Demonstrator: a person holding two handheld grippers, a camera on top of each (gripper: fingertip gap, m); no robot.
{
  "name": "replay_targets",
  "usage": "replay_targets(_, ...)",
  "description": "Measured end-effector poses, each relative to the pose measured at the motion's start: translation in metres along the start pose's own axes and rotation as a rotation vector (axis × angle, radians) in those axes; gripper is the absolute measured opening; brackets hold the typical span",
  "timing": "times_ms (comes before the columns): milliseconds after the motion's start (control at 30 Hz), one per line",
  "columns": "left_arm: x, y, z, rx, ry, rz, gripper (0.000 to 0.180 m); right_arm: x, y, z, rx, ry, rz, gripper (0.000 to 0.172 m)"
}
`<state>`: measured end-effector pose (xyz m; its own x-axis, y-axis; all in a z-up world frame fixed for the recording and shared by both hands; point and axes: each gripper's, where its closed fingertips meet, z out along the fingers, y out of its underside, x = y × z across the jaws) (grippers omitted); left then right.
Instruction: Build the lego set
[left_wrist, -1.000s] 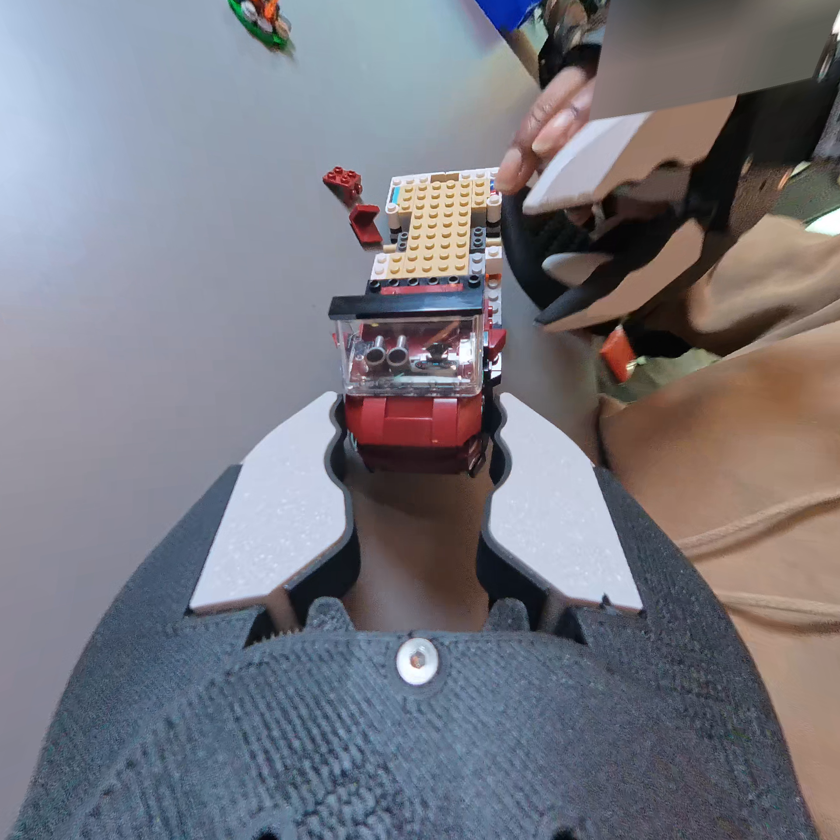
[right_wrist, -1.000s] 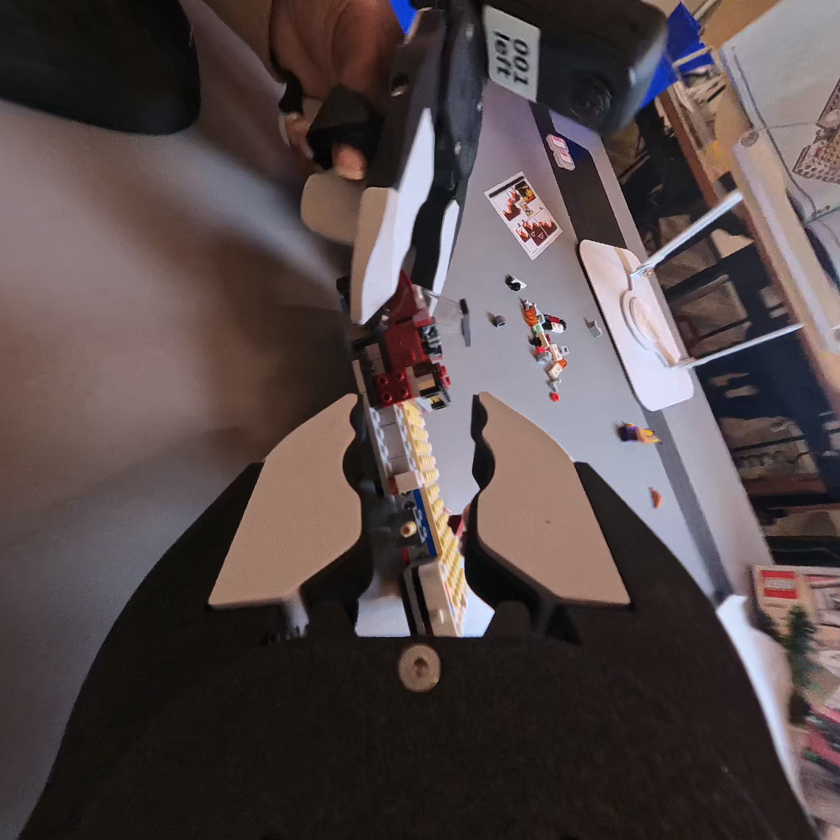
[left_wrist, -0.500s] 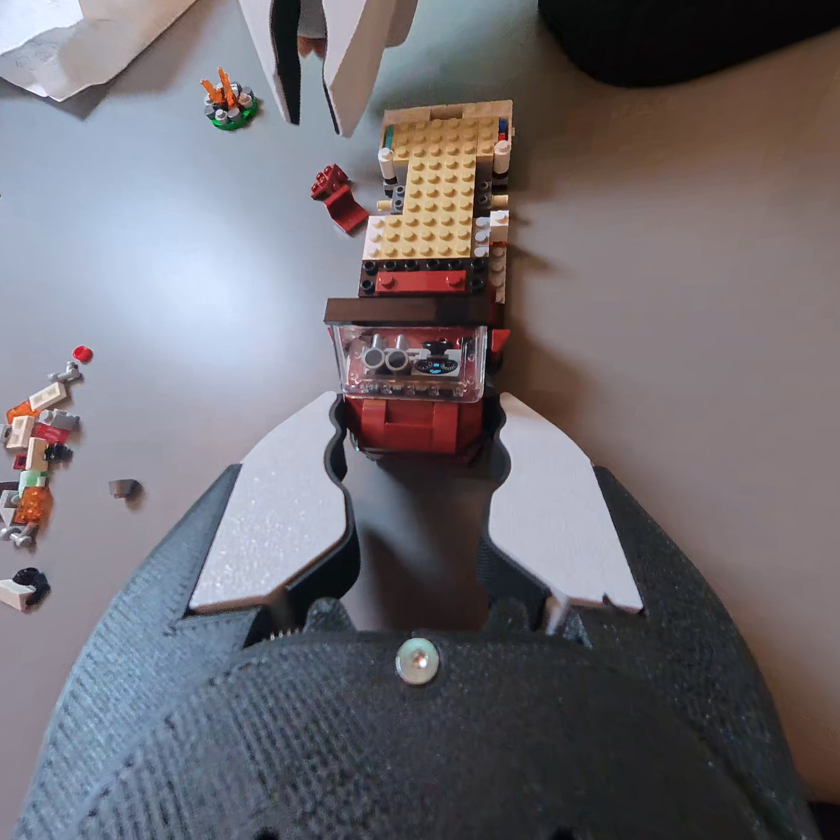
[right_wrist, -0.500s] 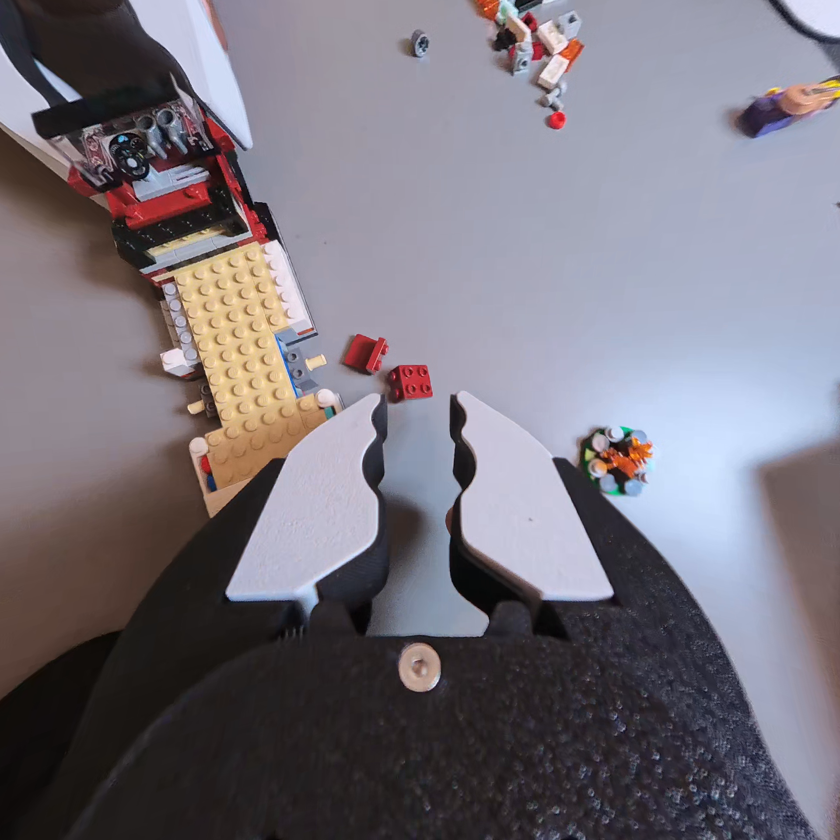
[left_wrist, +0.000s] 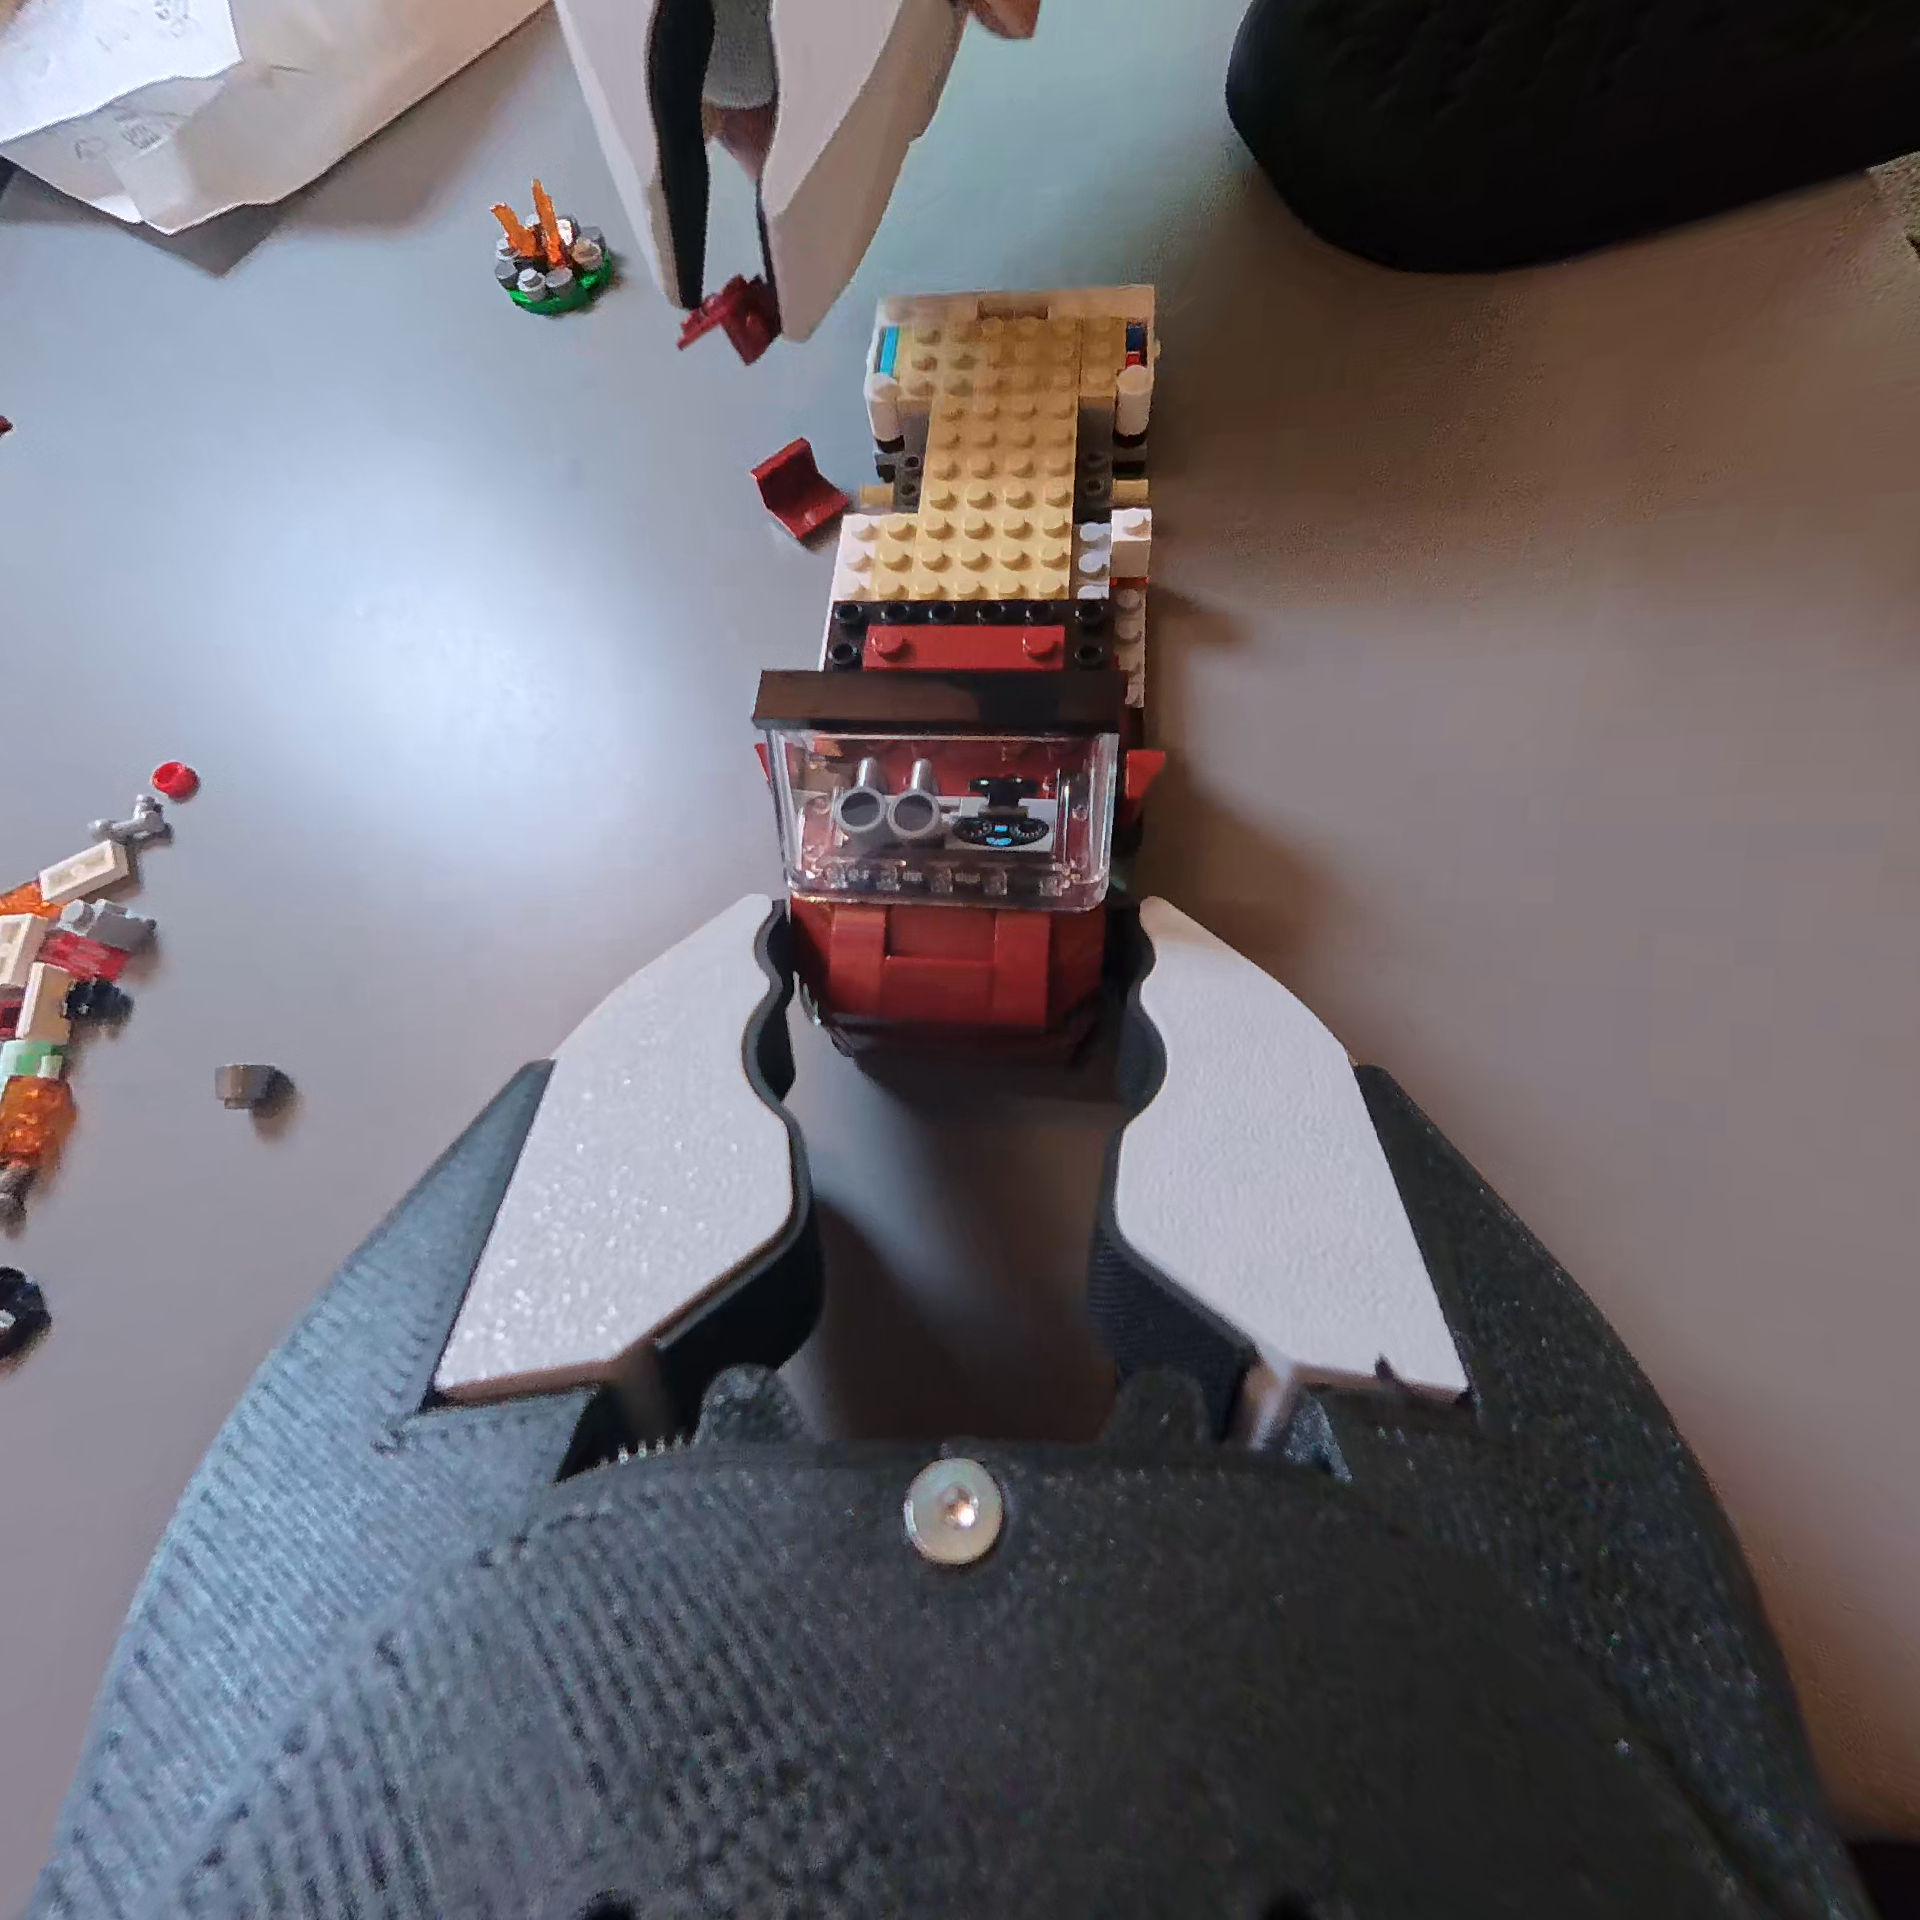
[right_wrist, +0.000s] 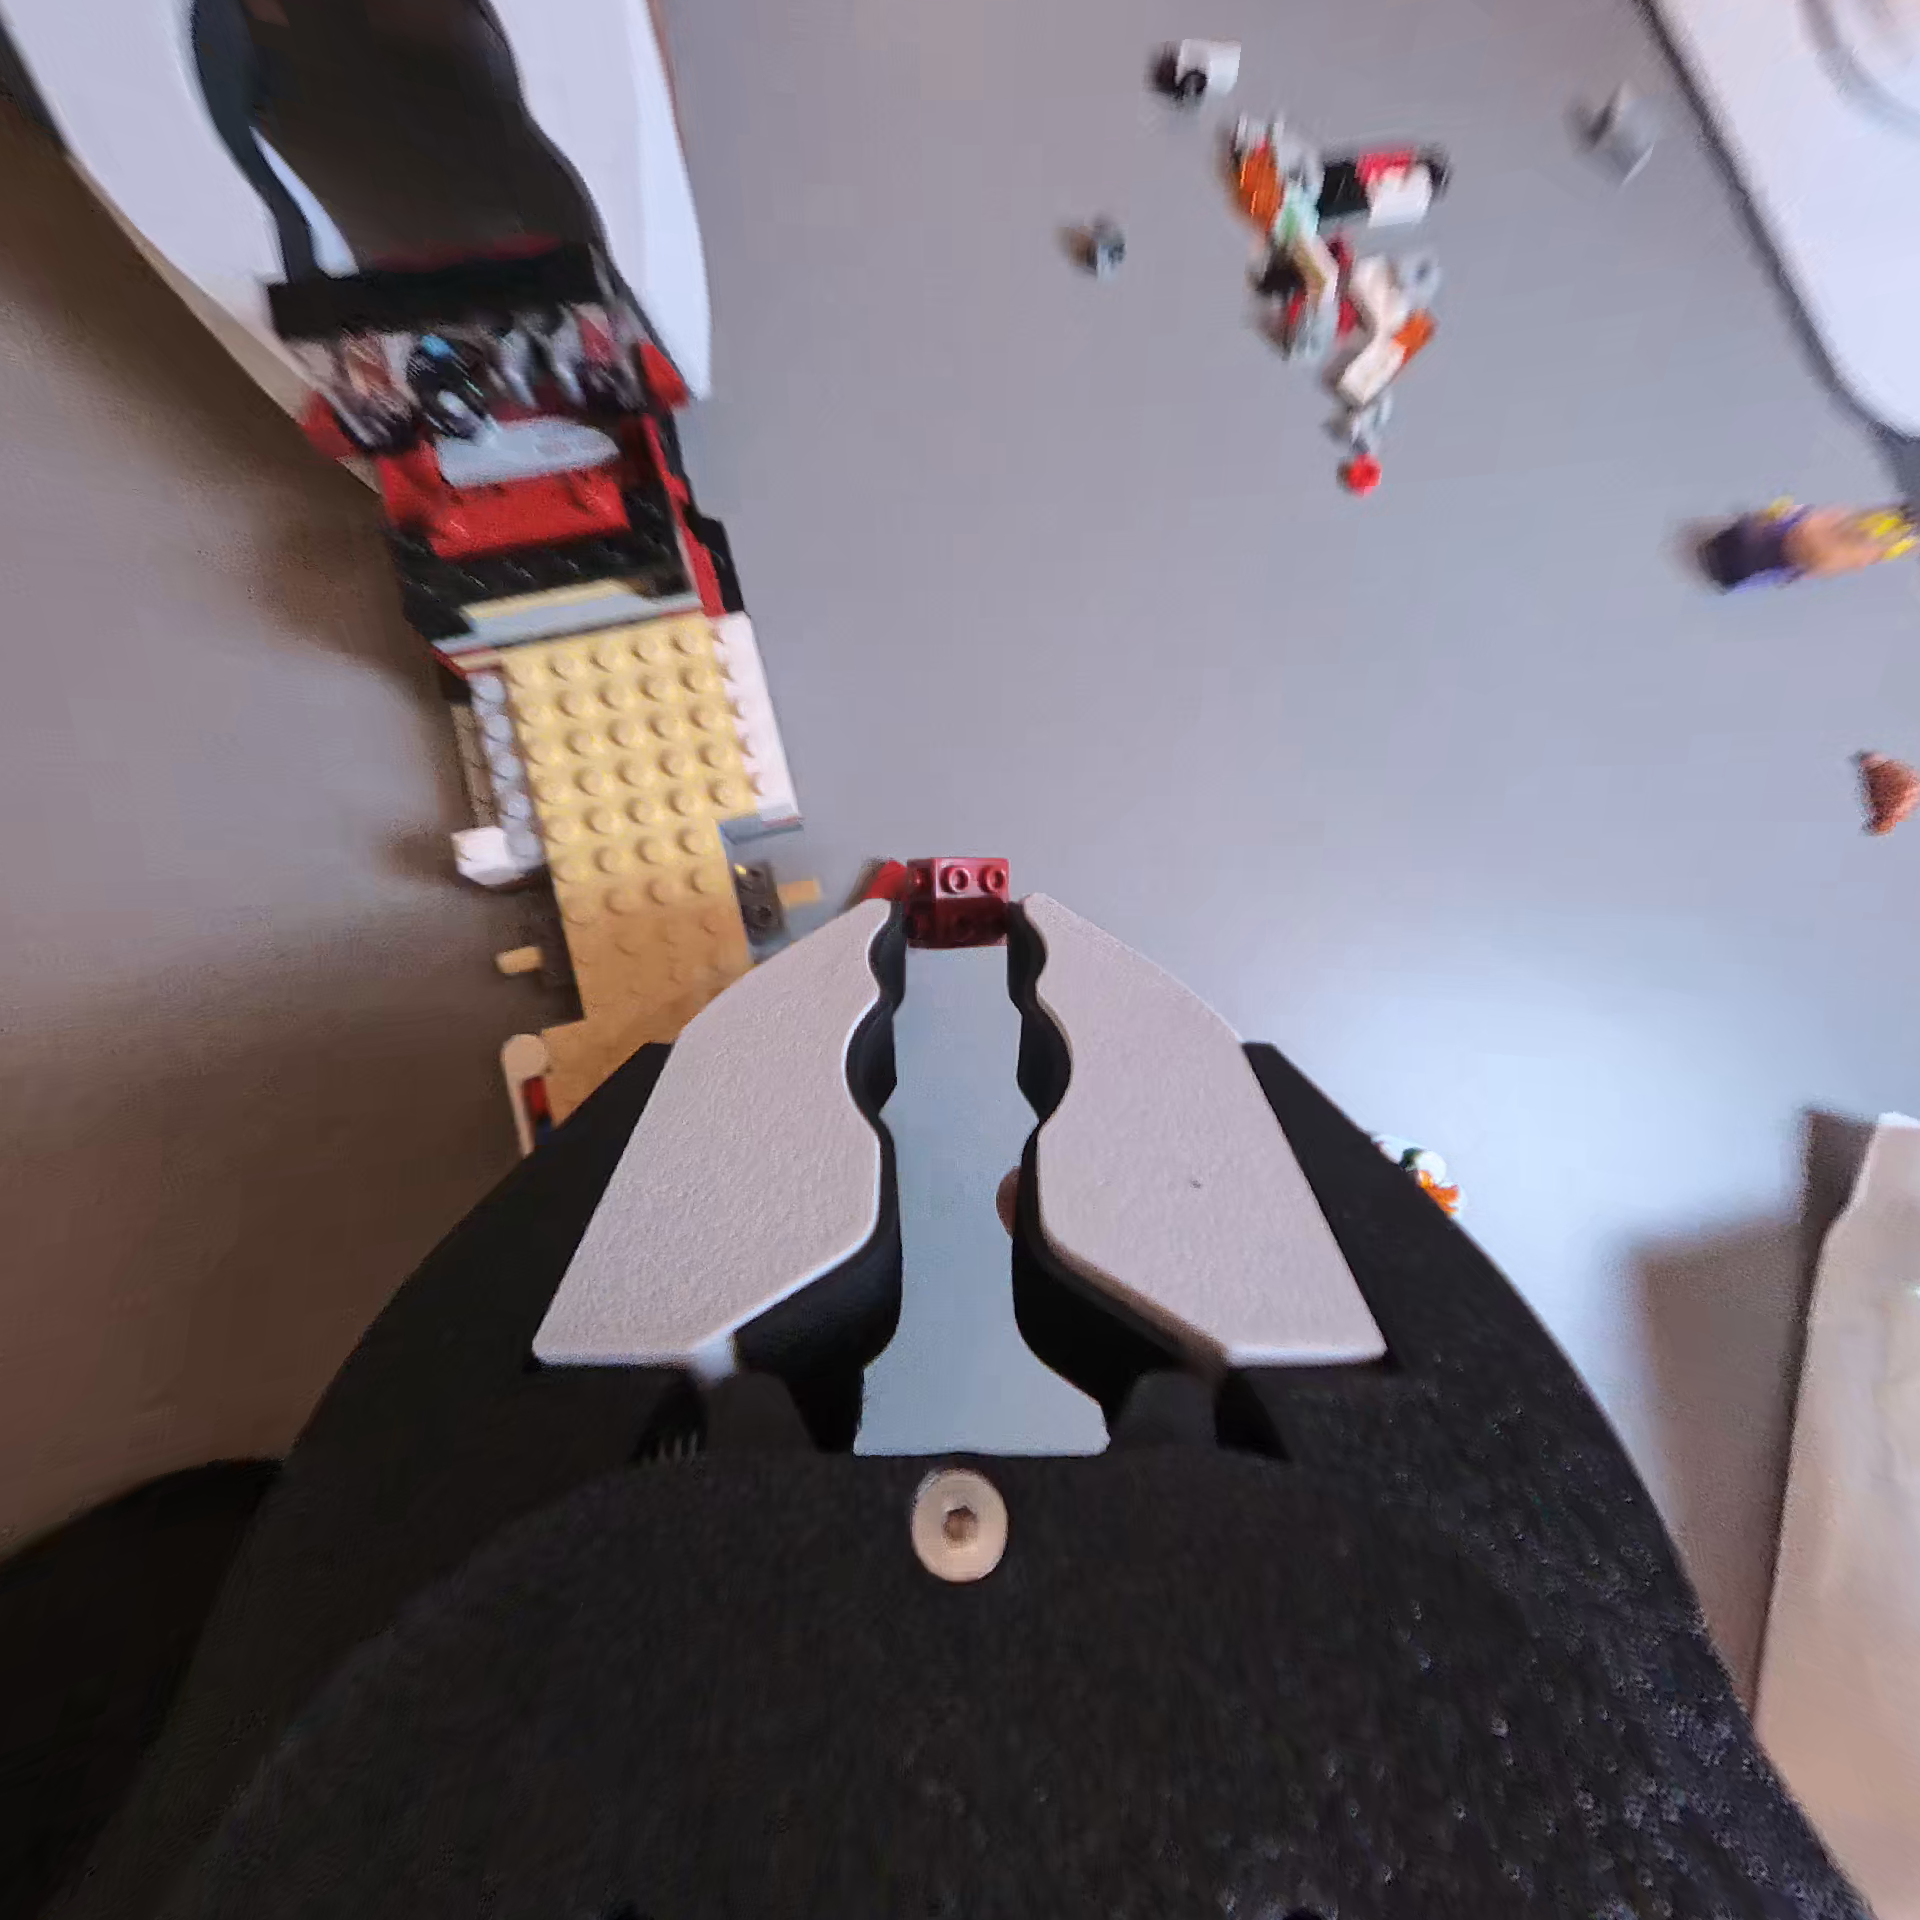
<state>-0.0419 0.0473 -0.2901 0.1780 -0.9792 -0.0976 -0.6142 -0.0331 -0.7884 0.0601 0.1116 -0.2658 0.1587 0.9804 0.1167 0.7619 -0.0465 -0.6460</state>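
Observation:
My left gripper (left_wrist: 951, 925) is shut on the dark red front of a long brick vehicle (left_wrist: 997, 468) with a clear windscreen and a tan studded deck. The vehicle stretches away from the fingers on the grey table (left_wrist: 416, 623). My right gripper (right_wrist: 956, 920) is shut on a small dark red studded brick (right_wrist: 958, 902), pinched at the fingertips just right of the vehicle's rear (right_wrist: 623, 810). In the left wrist view the right gripper (left_wrist: 727, 291) hangs over the table with that brick (left_wrist: 732, 320) at its tips. The left gripper's fingers (right_wrist: 665, 208) show at the vehicle's front.
A dark red seat-like piece (left_wrist: 795, 488) lies beside the vehicle's deck. A green base with orange flames (left_wrist: 551, 260) stands near it. A pile of small loose pieces (left_wrist: 62, 966) lies at the left. Crumpled paper (left_wrist: 208, 104) and a black object (left_wrist: 1558, 125) lie at the far side. Some 12 centimetres of space lies between my two pairs of fingers.
My right gripper let go of the vehicle's rear, moved to the small dark red brick, shut on it and raised it off the table. My left gripper brought the vehicle down to the table, still gripped.

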Motion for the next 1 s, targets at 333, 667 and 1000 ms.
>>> replay_targets(333, 0.002, -0.048, -0.035, 0.231, -0.010, -0.072, 0.054, -0.068, -0.063, -0.033, 0.317, 0.161, -0.147, 0.019)
replay_targets(667, 0.055, -0.105, -0.046, 0.492, 0.215, -0.307, 0.030, -0.116, -0.105, -0.033, 0.486, 0.181, -0.177, 0.018)
replay_targets(1000, 0.070, -0.104, -0.059, 0.562, 0.322, -0.362, 0.014, -0.128, -0.112, -0.034, 0.504, 0.249, -0.206, 0.018)
